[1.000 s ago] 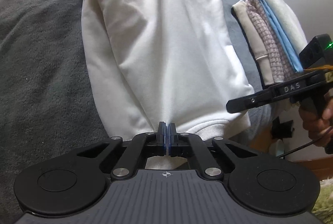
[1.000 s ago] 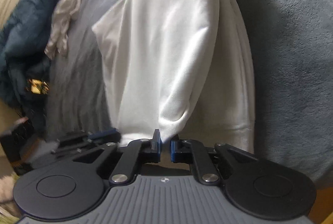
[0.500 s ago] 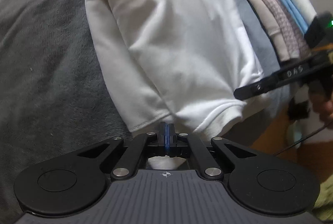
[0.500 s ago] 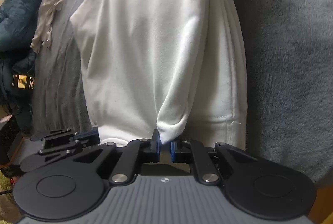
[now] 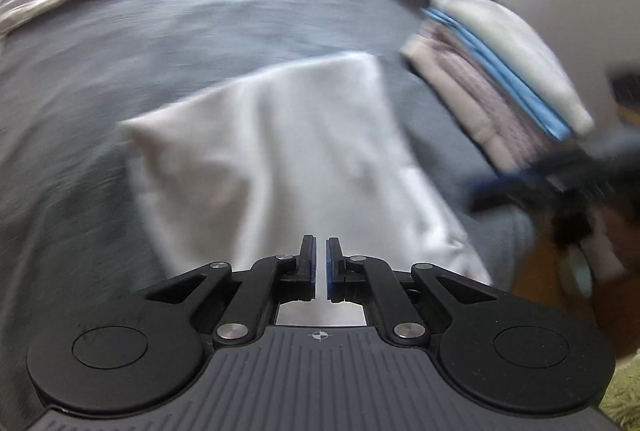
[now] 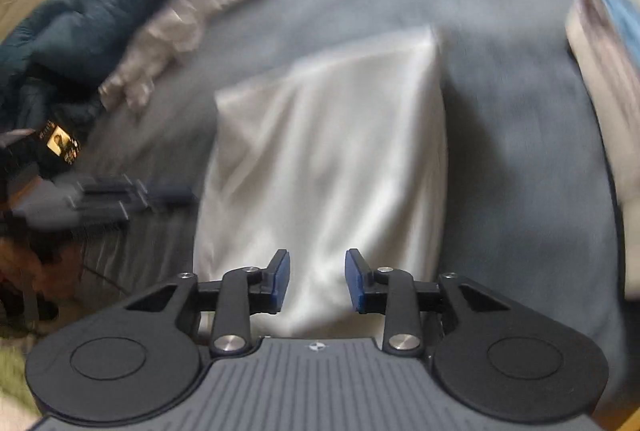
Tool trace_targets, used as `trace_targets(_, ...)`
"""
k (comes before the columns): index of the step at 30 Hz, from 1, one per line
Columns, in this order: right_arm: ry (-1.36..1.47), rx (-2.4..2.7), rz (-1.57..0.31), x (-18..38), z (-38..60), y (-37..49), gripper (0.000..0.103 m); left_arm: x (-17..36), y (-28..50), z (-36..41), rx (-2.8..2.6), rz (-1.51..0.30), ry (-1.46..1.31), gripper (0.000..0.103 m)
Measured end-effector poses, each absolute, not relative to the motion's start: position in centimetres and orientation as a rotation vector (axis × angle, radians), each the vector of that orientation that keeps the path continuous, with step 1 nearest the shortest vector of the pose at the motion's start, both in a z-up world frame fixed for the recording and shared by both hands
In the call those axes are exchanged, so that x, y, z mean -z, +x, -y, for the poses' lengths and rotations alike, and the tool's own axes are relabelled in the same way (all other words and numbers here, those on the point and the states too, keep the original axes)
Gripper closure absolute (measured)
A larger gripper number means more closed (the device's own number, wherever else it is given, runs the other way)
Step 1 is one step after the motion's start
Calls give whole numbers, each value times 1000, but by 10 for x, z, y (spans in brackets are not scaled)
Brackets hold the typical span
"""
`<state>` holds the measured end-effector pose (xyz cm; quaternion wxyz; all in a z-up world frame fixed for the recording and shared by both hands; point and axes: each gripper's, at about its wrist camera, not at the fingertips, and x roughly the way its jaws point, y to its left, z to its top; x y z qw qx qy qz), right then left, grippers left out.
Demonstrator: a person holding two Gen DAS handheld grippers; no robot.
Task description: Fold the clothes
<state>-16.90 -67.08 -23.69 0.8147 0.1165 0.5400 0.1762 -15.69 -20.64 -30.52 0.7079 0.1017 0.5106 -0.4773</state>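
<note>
The white garment [image 5: 280, 159] lies folded in a rough rectangle on the grey bed cover [image 5: 200, 23], blurred by motion. My left gripper [image 5: 321, 259] hovers at its near edge, fingers parted by a narrow gap and holding nothing. In the right wrist view the same white garment [image 6: 328, 159] stretches ahead of my right gripper [image 6: 317, 279], which stands wide open and empty over the near hem. The other gripper shows as a dark blur at the right [image 5: 520, 183] of the left wrist view and at the left [image 6: 132, 195] of the right wrist view.
A stack of folded clothes [image 5: 500, 71], with white, blue and checked layers, sits at the bed's right side. A crumpled beige garment [image 6: 168, 43] lies further up the bed beside a dark teal blanket [image 6: 80, 11]. A hand [image 5: 616, 231] holds the right gripper.
Both grippers have let go of the white garment and pulled back. The right fingers went from pinching the cloth to wide apart, the left ones parted slightly. The garment now lies flat.
</note>
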Motion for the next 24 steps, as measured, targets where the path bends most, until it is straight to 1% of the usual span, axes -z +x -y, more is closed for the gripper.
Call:
trace_targets(1,230,-389,-1121,239,664,-162,73,313,-163,213,1089,-1148,252,90)
trace_targets(2,216,-403,-1093,244,659,-160,73,320,-168,220,1118,-1162,279,88)
trace_targets(3,201,-416,-1068,249,653,-157,73,327,-174,227,1147,-1176,305,87)
trace_targets(6,106,-429,-1078,275,638,-164,74,346,-189,235,1201,-1183,374,87)
trace_targets(7,65,-431,-1093,281,634,-167,80,350,-192,233,1204,-1174,383,87)
trace_targets(8,23,-433,-1107,286,631,-170,82,350,-192,232,1204,-1173,375,87)
trace_targets(11,-101,-439,-1144,301,621,-178,82,348,-187,229,1192,-1196,345,87)
trace_targets(12,-110,-442,-1121,291,617,-174,82,349,-186,229,1186,-1207,333,87)
trace_targets(14,-62,-441,-1006,271,613,-168,82,348,-182,227,1172,-1230,310,87)
trace_targets(16,16,-413,-959,268,614,-160,81,344,-178,223,1159,-1253,292,87)
trace_targets(17,51,-399,-987,278,615,-156,81,342,-174,220,1150,-1263,283,87)
trace_targets(19,74,-385,-1132,315,620,-155,82,335,-160,211,1116,-1266,256,86)
trace_targets(21,92,-370,-1108,330,625,-166,82,327,-139,202,1054,-1242,204,86)
trace_targets(22,94,-367,-1107,329,624,-166,82,323,-128,198,1023,-1230,178,84)
trace_targets(24,97,-360,-1104,328,623,-165,82,320,-103,195,980,-1204,106,84)
